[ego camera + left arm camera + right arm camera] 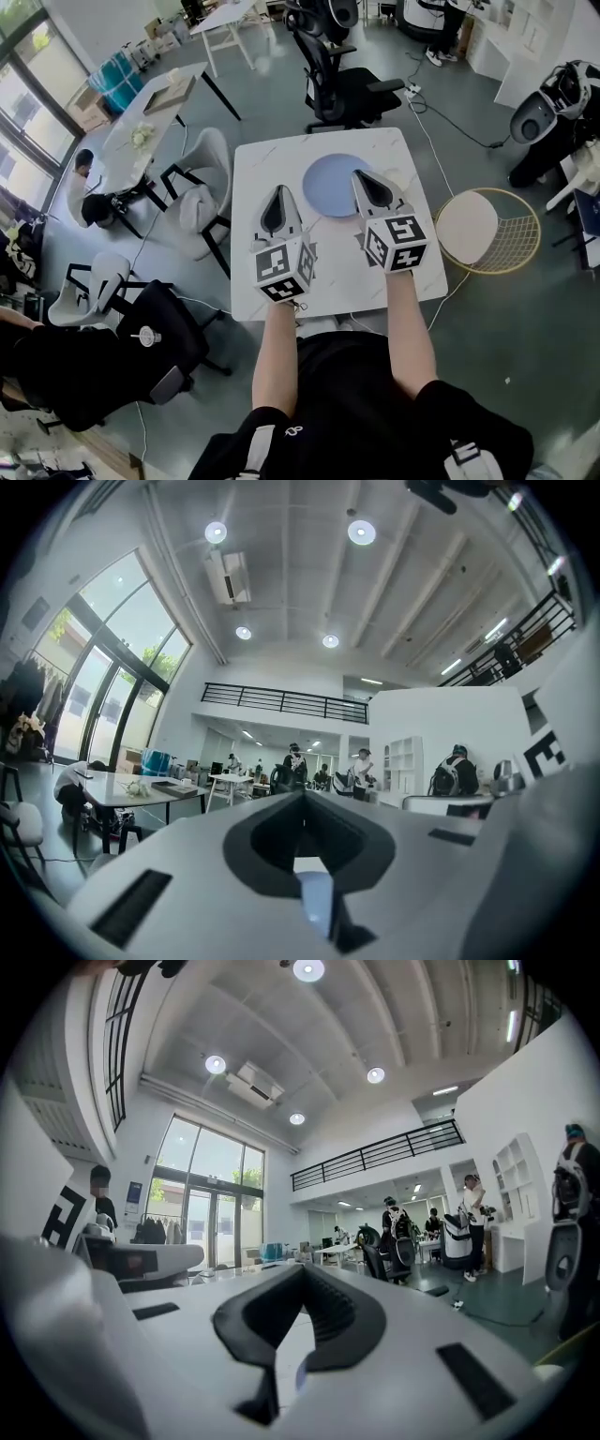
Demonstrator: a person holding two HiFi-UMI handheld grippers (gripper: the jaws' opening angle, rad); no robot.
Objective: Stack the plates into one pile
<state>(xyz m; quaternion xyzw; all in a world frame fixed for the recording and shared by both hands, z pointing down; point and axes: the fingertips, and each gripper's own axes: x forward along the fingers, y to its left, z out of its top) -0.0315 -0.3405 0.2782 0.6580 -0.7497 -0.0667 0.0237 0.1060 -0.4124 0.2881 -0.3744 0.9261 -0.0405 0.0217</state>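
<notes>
**Plates on the far half of the counter, both grippers closed and empty**

Plates show to me as one pale blue disc; I cannot tell how many lie in it.

Nearest to me, my forearms reach out over the near edge of the white counter point(272, 164). My left gripper point(278, 195) is held above the counter's left half. In the left gripper view point(303, 794) its fingers are pressed together with nothing between them. My right gripper point(366, 180) is held beside it over the right half. Its fingers are likewise closed on nothing in the right gripper view point(302, 1269). Both point level toward the far edge.

Past the fingertips lies the blue plate point(330, 183), flat on the counter's far half. It sits about midway between the left and right edges and short of the far edge. From above, my right gripper covers its right rim, and my left gripper is just beside its left rim.

Beyond the far edge stands a black office chair point(342, 84). Off the right edge is a round wire seat point(487, 230).
</notes>
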